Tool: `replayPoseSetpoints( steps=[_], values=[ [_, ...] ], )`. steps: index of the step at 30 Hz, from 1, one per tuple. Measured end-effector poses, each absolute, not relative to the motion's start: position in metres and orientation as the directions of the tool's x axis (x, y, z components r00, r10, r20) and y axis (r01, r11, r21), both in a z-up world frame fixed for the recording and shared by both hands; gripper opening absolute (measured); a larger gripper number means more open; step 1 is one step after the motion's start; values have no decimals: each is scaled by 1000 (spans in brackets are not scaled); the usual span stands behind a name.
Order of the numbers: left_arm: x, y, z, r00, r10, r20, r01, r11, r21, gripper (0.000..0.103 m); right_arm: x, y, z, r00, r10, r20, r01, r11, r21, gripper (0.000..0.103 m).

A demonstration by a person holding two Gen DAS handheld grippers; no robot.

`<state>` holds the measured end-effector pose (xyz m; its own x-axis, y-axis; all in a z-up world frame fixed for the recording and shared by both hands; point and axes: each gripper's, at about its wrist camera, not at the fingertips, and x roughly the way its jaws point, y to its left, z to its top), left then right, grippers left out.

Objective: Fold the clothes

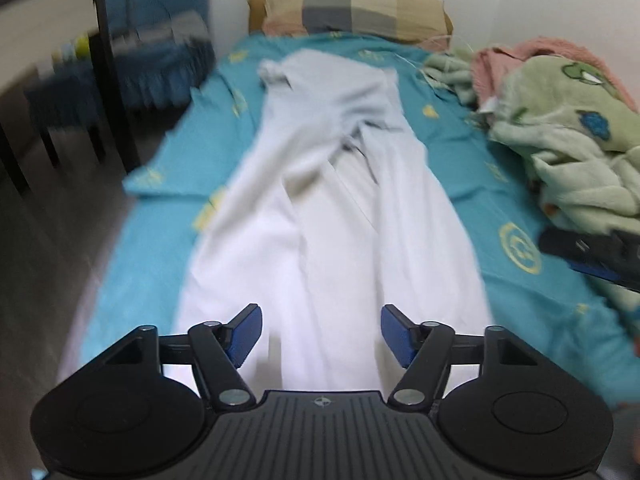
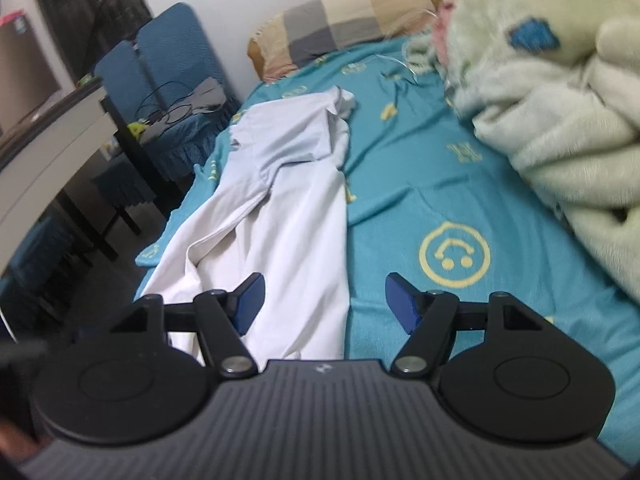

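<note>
A white shirt (image 1: 320,208) lies lengthwise on the teal bed sheet (image 1: 460,152), its collar end toward the pillow. My left gripper (image 1: 321,334) hovers open over the shirt's near end, with cloth below the jaws and nothing pinched. In the right wrist view the same white shirt (image 2: 276,200) lies left of centre, folded along its length. My right gripper (image 2: 325,302) stands open over the shirt's right edge, with its right finger above bare sheet (image 2: 400,168). The right gripper (image 1: 592,256) also shows at the right edge of the left wrist view.
A checked pillow (image 1: 352,8) lies at the head of the bed. A heap of green and pink fleece blankets (image 1: 568,128) fills the bed's right side. Left of the bed stand a blue covered chair (image 2: 172,80) with cables and a dark-legged desk (image 2: 60,148).
</note>
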<state>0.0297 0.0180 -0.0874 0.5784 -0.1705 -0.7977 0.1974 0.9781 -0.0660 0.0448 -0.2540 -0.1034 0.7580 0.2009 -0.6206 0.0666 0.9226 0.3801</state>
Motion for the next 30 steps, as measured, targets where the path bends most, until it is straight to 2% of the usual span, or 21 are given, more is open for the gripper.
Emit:
replayPoseSetpoints(
  steps=[5, 7, 11, 14, 15, 16, 20, 25, 27, 30],
  values=[
    [37, 4, -115, 464, -92, -881, 217, 976, 13, 51, 52, -261, -112, 743, 231, -629, 91, 895, 436, 69],
    [43, 6, -128, 399, -73, -914, 202, 979, 10, 39, 55, -262, -116, 732, 235, -639, 101, 891, 443, 69],
    [49, 19, -137, 352, -52, -935, 134, 991, -4, 39, 60, -265, -123, 719, 243, -651, 122, 878, 462, 69],
    [47, 27, -136, 348, -45, -936, 111, 994, -7, 18, 62, -266, -127, 713, 245, -656, 133, 872, 471, 69],
    [47, 29, -135, 348, -51, -936, 109, 994, -13, 5, 63, -267, -128, 712, 246, -657, 135, 871, 472, 69],
    [46, 30, -134, 350, -54, -935, 109, 994, -17, 3, 63, -267, -128, 711, 248, -658, 136, 870, 474, 69],
    [38, 31, -115, 379, -86, -921, 151, 988, -30, 2, 64, -269, -131, 704, 253, -664, 141, 866, 479, 69],
    [9, 23, -75, 390, -197, -899, 294, 952, -81, 2, 64, -272, -133, 700, 258, -666, 152, 857, 492, 69],
    [-3, 12, -72, 361, -233, -903, 356, 929, -98, 2, 65, -271, -134, 695, 262, -670, 149, 859, 490, 69],
    [-3, 7, -89, 312, -259, -914, 369, 920, -134, 2, 67, -267, -138, 673, 268, -690, 141, 868, 475, 69]
  ],
)
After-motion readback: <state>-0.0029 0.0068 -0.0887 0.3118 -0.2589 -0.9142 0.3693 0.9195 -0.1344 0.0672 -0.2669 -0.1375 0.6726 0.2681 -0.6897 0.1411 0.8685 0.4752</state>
